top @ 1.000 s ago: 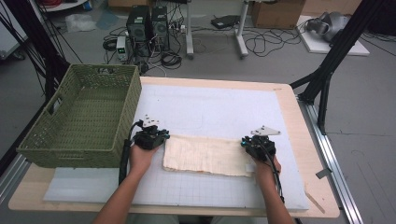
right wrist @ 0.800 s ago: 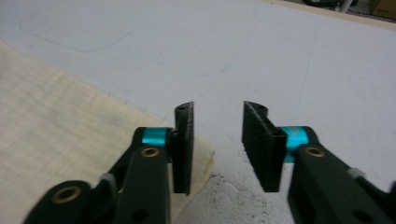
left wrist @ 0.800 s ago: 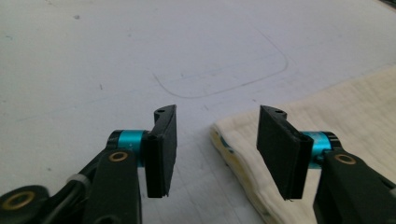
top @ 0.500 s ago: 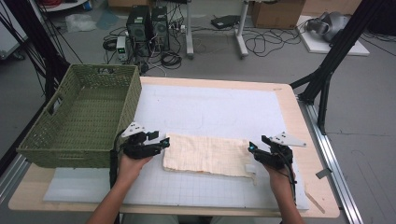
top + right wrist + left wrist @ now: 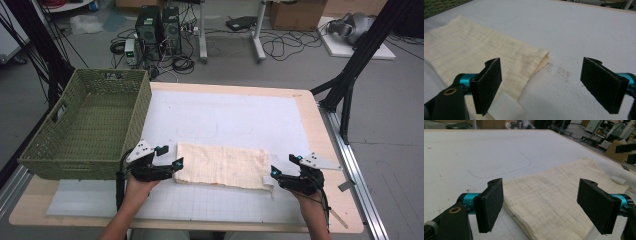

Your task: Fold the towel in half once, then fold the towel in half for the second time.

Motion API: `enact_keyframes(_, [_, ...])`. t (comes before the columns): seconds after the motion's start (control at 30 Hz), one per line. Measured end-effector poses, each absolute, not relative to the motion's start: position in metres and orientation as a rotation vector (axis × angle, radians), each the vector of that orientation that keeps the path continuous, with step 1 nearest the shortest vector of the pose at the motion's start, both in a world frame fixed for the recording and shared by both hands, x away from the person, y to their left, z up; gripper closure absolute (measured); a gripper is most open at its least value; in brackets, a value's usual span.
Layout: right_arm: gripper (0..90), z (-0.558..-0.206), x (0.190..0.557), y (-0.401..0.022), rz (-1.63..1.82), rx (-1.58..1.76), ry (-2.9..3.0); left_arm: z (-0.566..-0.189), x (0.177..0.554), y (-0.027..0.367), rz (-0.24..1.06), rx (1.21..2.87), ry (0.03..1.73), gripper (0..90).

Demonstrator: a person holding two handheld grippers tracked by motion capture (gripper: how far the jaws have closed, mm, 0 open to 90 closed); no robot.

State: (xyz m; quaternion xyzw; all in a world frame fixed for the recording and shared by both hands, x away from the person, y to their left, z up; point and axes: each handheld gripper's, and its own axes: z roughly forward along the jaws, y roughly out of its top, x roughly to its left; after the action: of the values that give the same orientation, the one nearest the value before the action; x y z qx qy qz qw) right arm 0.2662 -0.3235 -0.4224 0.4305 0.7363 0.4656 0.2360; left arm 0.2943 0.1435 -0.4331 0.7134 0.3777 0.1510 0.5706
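While the high view blurs it, both gripper views show fingers (image 5: 490, 203) parted, just opened, off the cloth (image 5: 222, 165).

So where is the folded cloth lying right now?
In the high view the folded cloth lies flat on the white mat near the front edge, between both grippers, right of the green basket.

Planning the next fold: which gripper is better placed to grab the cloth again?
Probably left: the left gripper frames the cloth edge in its own view; the right gripper sits off the corner. Both opened.
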Motion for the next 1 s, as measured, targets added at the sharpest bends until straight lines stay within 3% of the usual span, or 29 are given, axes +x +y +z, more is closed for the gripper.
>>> enact_keyframes(1.0, [10.6, -0.4212, 0.2671, -0.3228, 1.200, 1.141, 1.998, -0.4374, 0.2988, 0.1509, 0.355, 1.675, 0.915, 22.9])
